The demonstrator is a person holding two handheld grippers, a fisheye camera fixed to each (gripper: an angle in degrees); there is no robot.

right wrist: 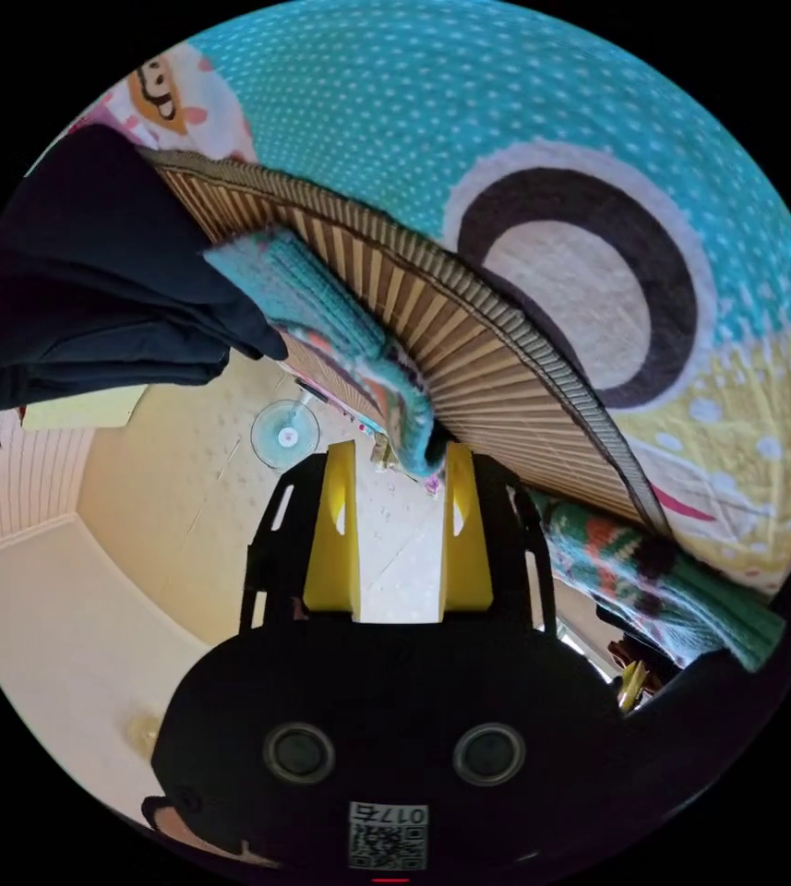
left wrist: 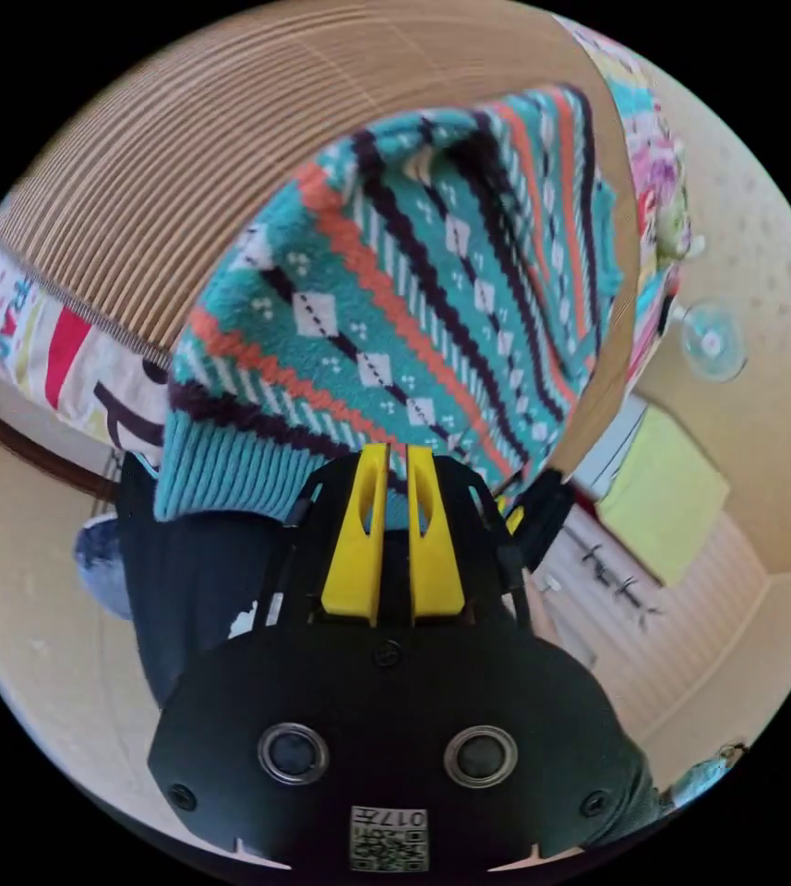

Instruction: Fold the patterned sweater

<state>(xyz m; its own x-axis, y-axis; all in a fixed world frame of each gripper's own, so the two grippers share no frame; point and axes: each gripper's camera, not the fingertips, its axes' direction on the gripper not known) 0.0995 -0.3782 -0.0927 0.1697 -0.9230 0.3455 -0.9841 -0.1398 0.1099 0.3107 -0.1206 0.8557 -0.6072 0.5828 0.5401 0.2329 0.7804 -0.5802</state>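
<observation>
Lying on a tan ribbed bamboo mat [left wrist: 164, 185], one teal knitted sweater [left wrist: 413, 286] with orange, dark purple and white diamond bands reaches to the mat's edge, its ribbed teal hem hanging just over that edge. The left gripper [left wrist: 393, 503], black with two yellow jaws, sits at this hem; its jaws stand close together with a narrow slit between them, and I cannot tell whether any knit is caught there. One colourful printed bedcover [left wrist: 35, 332] shows beneath the mat's edge, and one dark navy garment [left wrist: 183, 572] hangs beside the gripper.

Seen from the right gripper view, the right gripper [right wrist: 395, 517] has its two yellow jaws spread apart, with a bunched fold of the sweater [right wrist: 340, 332] drooping off the mat's edge [right wrist: 469, 369] between the jaw tips. A second stretch of the same knit [right wrist: 635, 563] trails by the mat's corner. The teal dotted bedcover [right wrist: 469, 101] lies beyond the mat, and the navy garment [right wrist: 90, 277] hangs at the mat's far edge.
</observation>
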